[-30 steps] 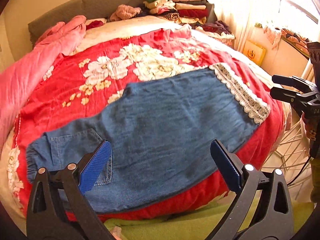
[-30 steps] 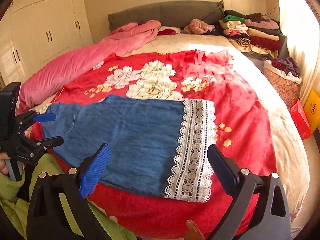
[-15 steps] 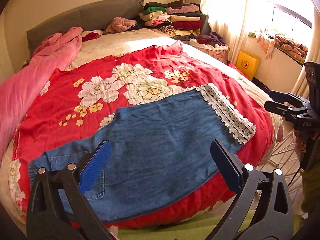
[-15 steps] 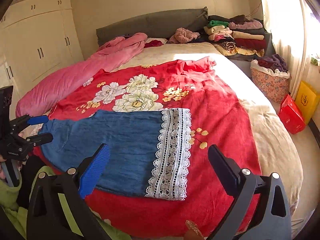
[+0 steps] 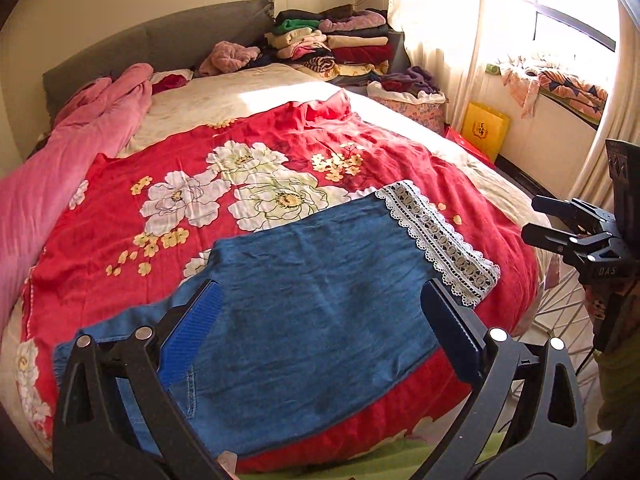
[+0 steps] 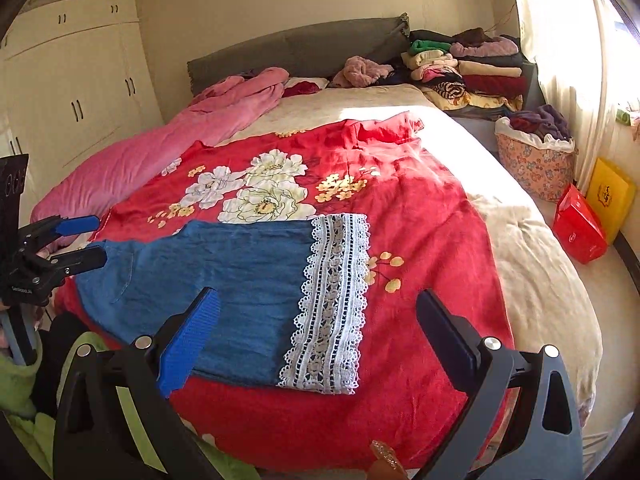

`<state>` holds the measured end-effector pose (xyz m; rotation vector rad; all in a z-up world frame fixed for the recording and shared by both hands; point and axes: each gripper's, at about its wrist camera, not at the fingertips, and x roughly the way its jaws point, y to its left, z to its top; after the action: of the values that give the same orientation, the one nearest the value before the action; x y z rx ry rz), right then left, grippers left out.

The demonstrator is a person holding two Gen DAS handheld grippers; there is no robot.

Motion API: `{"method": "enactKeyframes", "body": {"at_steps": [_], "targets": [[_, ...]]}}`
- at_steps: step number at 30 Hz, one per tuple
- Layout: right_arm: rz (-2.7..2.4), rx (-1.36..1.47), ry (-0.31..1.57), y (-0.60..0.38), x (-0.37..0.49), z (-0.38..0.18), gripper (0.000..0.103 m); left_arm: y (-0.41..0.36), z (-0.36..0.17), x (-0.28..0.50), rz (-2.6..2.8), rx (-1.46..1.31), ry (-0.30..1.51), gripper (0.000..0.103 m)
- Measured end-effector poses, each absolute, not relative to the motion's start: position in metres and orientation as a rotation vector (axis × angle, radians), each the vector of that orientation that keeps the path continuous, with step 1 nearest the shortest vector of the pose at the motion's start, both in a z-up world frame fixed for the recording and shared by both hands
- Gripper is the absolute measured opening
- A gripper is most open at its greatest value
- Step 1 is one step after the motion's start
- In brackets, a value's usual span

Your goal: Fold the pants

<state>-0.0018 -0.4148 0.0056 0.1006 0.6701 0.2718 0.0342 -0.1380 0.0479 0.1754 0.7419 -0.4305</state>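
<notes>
Blue denim pants (image 5: 312, 304) with a white lace hem (image 5: 440, 240) lie flat on a red floral blanket (image 5: 280, 152), waist to the left, hem to the right. They also show in the right wrist view (image 6: 240, 280), with the lace hem (image 6: 332, 300). My left gripper (image 5: 320, 328) is open and empty, held above the near edge by the waist end. My right gripper (image 6: 316, 332) is open and empty, held above the hem end. Each gripper shows in the other's view, the right one (image 5: 560, 220) and the left one (image 6: 76, 240).
A pink quilt (image 5: 72, 152) lies along the bed's left side. Stacked folded clothes (image 5: 336, 44) sit by the grey headboard (image 6: 296, 48). A floral laundry basket (image 6: 536, 160), a red bag (image 6: 580, 228) and a yellow bag (image 6: 612, 196) stand on the floor at the right. White wardrobes (image 6: 68, 92) stand at the left.
Both grippers have drawn back and up from the bed, so the pants look smaller and farther away. The pants have not moved. Both grippers stay open.
</notes>
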Motion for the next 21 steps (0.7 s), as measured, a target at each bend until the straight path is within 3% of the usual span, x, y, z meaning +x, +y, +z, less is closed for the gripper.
{"method": "enactKeyframes", "body": {"at_steps": [21], "targets": [[0.297,0.201,0.741,-0.419,0.005,-0.035,0.098,-0.194,0.008,0.116,-0.479,0.234,0.846,0.093]]}}
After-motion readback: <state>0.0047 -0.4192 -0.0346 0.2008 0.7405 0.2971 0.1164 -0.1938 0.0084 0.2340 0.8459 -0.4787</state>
